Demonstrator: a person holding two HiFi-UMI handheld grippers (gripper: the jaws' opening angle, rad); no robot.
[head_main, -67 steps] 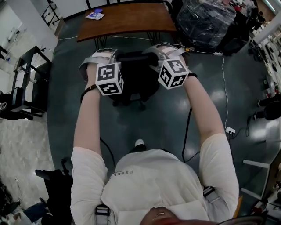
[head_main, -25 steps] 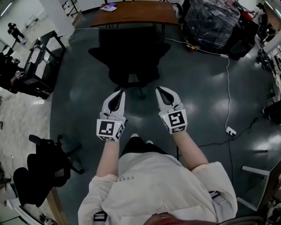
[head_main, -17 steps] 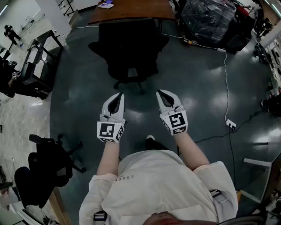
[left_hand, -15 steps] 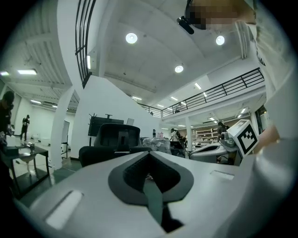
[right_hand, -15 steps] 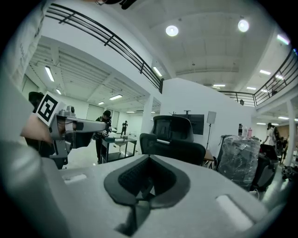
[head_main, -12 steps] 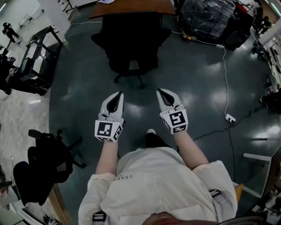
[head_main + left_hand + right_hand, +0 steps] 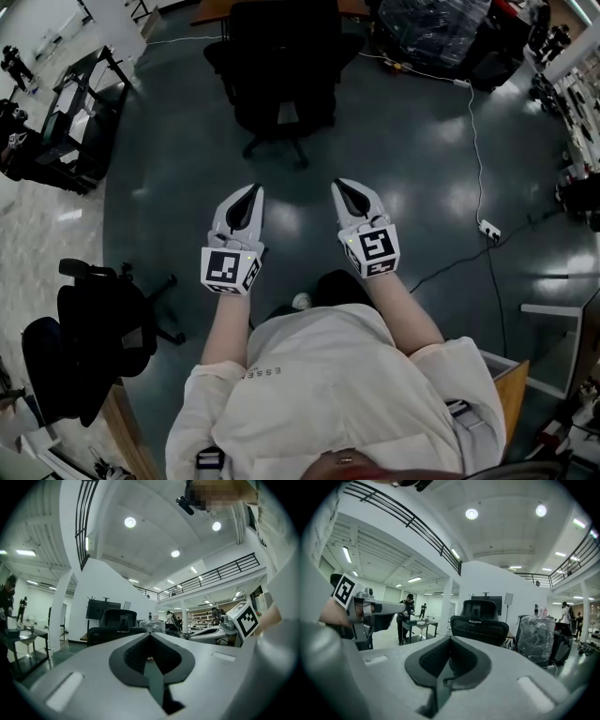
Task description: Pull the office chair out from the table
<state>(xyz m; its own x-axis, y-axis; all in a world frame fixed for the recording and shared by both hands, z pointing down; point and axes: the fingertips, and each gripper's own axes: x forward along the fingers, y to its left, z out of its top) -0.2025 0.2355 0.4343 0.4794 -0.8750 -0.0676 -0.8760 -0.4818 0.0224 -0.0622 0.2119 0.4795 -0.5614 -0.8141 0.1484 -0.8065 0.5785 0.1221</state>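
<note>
The dark grey polished floor [image 7: 403, 169] fills most of the head view. The black high-backed office chair on castors [image 7: 281, 66] stands at the upper centre of the frame, in front of the brown wooden desk [image 7: 208, 13], of which only slivers show at the top edge. Your left hand-held gripper [image 7: 251, 190] and right hand-held gripper [image 7: 341, 185] sit side by side at mid-frame, both pointing towards the chair and well apart from it, with bare floor between. On each one the jaws are pressed together, and neither has hold of anything.
</note>
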